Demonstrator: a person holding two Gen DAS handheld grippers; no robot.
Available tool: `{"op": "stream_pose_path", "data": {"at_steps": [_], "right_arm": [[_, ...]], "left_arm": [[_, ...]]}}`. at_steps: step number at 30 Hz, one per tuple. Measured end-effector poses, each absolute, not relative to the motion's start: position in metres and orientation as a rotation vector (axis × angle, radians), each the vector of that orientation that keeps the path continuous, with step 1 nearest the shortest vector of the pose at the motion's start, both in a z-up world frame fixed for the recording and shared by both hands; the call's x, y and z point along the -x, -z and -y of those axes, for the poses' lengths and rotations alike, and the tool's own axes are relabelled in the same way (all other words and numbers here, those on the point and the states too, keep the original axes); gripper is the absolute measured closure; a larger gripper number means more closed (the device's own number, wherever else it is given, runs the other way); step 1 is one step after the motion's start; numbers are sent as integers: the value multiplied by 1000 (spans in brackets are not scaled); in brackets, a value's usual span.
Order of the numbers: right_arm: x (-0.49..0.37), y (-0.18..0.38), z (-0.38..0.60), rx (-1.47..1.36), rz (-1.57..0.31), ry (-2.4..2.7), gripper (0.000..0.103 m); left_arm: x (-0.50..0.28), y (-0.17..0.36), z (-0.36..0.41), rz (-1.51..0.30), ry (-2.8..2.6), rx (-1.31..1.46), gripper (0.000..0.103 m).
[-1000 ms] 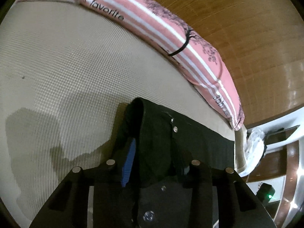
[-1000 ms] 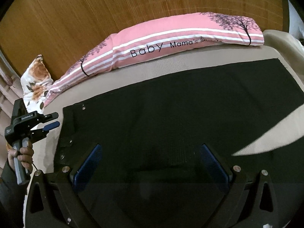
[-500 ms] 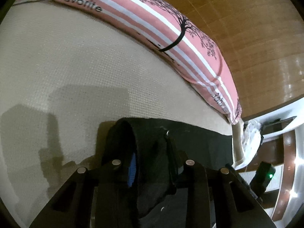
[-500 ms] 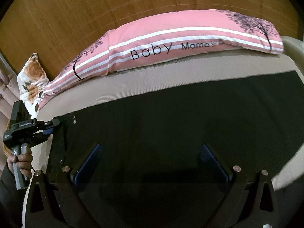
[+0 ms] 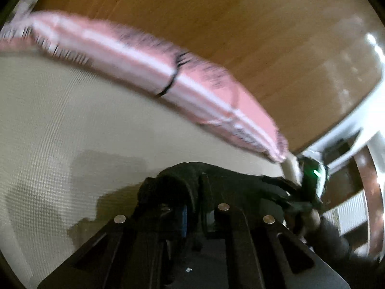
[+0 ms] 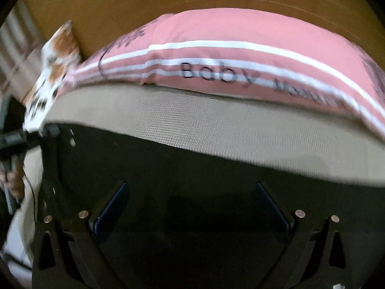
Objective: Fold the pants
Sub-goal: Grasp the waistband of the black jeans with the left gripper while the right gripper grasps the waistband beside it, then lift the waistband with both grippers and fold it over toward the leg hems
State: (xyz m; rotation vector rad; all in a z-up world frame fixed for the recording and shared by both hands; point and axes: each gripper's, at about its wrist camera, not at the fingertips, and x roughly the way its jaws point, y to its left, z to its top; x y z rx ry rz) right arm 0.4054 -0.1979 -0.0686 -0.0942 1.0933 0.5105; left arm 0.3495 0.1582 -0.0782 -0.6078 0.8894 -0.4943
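Black pants (image 6: 192, 168) lie spread flat on the beige bed (image 6: 216, 125). My left gripper (image 5: 195, 207) is shut on the bunched waistband corner of the pants (image 5: 228, 178), which is raised a little off the bed. The right wrist view shows that left gripper (image 6: 51, 130) at the far left, at the pants' corner by the metal buttons, with a hand (image 6: 14, 183) on its handle. My right gripper (image 6: 190, 207) hangs open over the middle of the pants, its blue pads (image 6: 110, 207) wide apart with nothing between them.
A long pink striped pillow (image 6: 240, 60) lies along the wooden headboard (image 5: 216, 24) behind the pants. A floral pillow (image 6: 53, 55) sits at its left end. Past the bed's end are white furniture and a device with a green light (image 5: 315, 172). Both views are motion-blurred.
The left gripper's jaws have closed on the waistband corner and lifted it. The right gripper has slid along the pants toward the waistband and the pillow, staying open.
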Motion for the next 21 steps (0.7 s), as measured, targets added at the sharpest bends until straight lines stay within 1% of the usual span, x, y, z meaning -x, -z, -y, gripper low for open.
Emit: {"op": "stream_pose_path", "data": {"at_steps": [1,2,3,4,10,13,17,18,20,21], "right_arm": [[-413,68,197,120,-1113,-550,10],[-419,69,197,135,-1134,-592,13],[-426,69,198,151,-1150,-625,21],[-434,69,198,174,-1164,-647,26],[-467,76,193,253,-1314,-895,27],[-473,80,187,335,-1369,-994,28],[-478,87,190,398,-1418,-1048,34],[-479,89,195,418,-1424,-1043,38],[-483,95,210,433,-1443,-1022,43],[-485,97,221,420,-1447,-1009,49]], "left_arm": [[-344,72,-155,-866,511,587,95],[-336,63,-152,-839,531,554,95],[-332,58,-150,-824,534,530,95],[-329,54,-148,-813,538,515,95],[-318,34,-144,-780,573,493,95],[-314,34,-146,-771,580,508,95],[-312,32,-149,-769,558,517,95],[-312,32,-149,-773,554,515,95],[-312,31,-149,-777,547,502,95],[-312,31,-149,-779,544,499,95]]}}
